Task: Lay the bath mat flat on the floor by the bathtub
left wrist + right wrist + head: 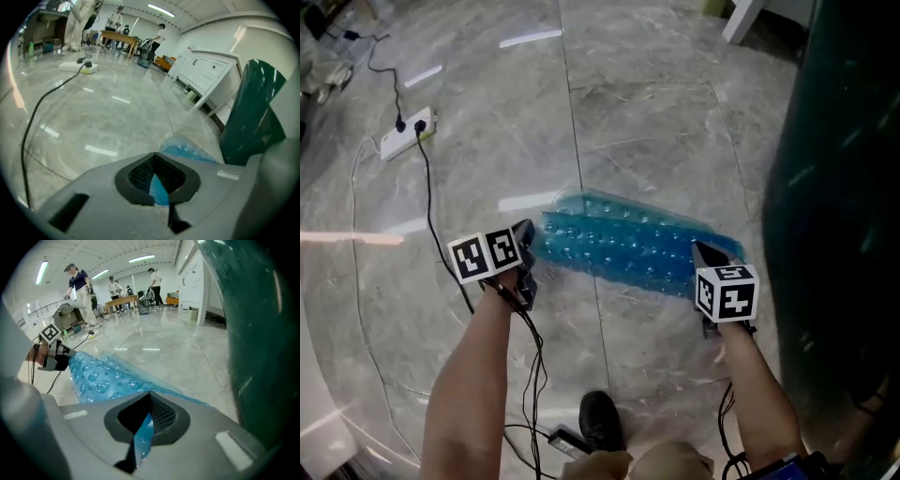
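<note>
Beside the dark green bathtub [834,234], low over the grey marble-tiled floor [656,122], the blue translucent bath mat [628,246] hangs stretched between the two hands, its bubbled surface facing up and its length running roughly along the tub's side.

The left hand-held gripper [528,248] is clamped on the mat's left end; in the left gripper view a thin blue edge of the mat [187,152] is pinched where the jaws meet [158,190]. The right hand-held gripper [706,256] is likewise closed tight on the right end, nearest the tub, with a fold of blue sheet caught between its jaws [143,434].

As a judgement of progress: the mat is brought to the right spot and spread out lengthwise, so the carrying and orienting look done. It is not yet flat. From the right gripper view the mat [101,376] rises as a ridge along the gripped edge, and whether its far long edge already touches the floor I cannot tell. What is left is to lower both ends, let the sheet settle without folds, and let go.

The only container here is the bathtub, and just its outer wall shows, so its contents cannot be seen. A white power strip [406,133] with a black cable lies well apart, far to the left.
</note>
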The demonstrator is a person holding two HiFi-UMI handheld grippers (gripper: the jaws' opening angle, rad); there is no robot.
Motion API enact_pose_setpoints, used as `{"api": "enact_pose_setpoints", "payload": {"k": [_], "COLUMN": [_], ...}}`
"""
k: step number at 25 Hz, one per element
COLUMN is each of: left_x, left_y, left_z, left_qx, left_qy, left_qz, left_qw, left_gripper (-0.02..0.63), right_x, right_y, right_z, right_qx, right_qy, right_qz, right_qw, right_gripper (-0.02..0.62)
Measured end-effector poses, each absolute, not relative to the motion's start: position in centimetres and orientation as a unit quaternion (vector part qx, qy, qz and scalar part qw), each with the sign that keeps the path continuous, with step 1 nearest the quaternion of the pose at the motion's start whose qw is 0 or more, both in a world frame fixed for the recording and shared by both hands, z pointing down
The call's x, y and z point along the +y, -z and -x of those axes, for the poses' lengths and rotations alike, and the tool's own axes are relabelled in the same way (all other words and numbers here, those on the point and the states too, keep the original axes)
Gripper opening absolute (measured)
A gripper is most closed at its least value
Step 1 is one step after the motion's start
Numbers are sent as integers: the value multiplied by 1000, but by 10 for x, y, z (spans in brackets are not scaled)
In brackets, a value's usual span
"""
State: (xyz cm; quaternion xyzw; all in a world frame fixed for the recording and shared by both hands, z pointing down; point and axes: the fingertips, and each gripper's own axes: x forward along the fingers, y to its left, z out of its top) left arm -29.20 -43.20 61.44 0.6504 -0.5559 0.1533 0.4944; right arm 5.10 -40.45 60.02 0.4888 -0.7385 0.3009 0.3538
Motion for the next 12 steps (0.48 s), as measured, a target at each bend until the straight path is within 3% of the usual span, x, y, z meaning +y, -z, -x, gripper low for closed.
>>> {"api": "enact_pose_setpoints", "payload": {"k": [4, 12], "left_x": [-419, -309], "left_y": [-620, -641], "left_z": [276, 246], "left_qx": [-529, -511], "left_qy": [-103, -137], "left_qz": [-667, -663], "left_qw": [515, 530], "left_gripper": [5, 5], "right_x": [-406, -362], "right_y": [-597, -594], "right_z": [-46, -53], "right_qx": [-759, -775], "right_qy": [-275, -241], "right_qz": [-492, -457], "right_qw": [325, 364], "right_gripper": [6, 6]}}
